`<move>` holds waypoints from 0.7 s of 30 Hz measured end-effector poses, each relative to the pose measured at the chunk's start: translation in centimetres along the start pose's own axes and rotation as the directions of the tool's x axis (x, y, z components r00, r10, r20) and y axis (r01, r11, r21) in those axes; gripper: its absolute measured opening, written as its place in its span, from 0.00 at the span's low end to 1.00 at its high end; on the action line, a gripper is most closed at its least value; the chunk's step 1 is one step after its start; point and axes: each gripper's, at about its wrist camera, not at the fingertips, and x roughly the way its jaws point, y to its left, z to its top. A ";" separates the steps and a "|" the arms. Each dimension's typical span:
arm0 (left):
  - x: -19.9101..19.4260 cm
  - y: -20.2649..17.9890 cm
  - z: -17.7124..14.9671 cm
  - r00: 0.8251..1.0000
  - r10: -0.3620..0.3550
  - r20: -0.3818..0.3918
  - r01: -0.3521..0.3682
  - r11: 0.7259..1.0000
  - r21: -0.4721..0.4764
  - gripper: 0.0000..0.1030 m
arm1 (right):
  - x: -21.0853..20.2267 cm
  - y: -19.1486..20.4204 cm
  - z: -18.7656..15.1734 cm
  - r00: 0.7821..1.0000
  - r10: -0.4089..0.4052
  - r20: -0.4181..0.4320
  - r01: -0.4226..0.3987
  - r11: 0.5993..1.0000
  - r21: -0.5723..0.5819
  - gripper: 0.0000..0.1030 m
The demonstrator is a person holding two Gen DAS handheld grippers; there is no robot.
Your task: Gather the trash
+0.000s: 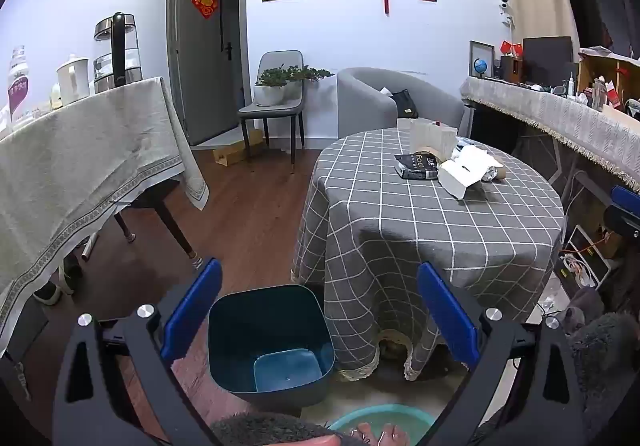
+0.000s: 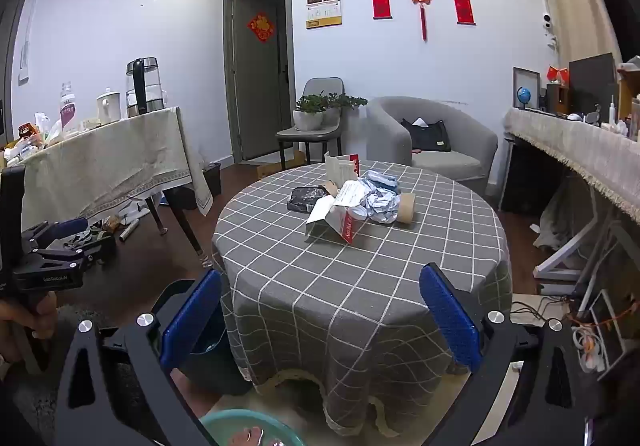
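Trash lies heaped near the middle of my round checked surface: a torn white box, crumpled paper, a cardboard tube and a dark packet, all touching or just beside each other. My left tool hangs with its blue pads wide apart and nothing between them, above the dark blue bin standing on the floor against the cloth's hem. My right tool is spread wide too, holding nothing, pointed at the heap from the near edge of the surface.
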 end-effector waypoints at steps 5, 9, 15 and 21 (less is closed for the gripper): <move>0.0 0.0 0.0 1.000 0.005 -0.002 -0.005 1.000 0.001 0.97 | -0.1 -0.1 0.0 1.000 0.003 0.003 -0.003 1.000 0.008 0.97; -0.1 0.0 0.0 1.000 0.003 -0.001 -0.003 1.000 0.002 0.97 | 0.3 -0.1 0.0 1.000 0.002 -0.009 -0.002 1.000 0.006 0.97; -0.1 -0.1 0.0 1.000 0.001 -0.002 -0.001 1.000 0.000 0.97 | -0.1 -0.1 0.0 1.000 0.003 -0.009 -0.003 1.000 0.008 0.97; 0.0 0.0 0.0 1.000 0.000 -0.005 0.000 1.000 -0.003 0.97 | -0.2 -0.1 0.0 1.000 0.003 -0.008 -0.003 1.000 0.008 0.97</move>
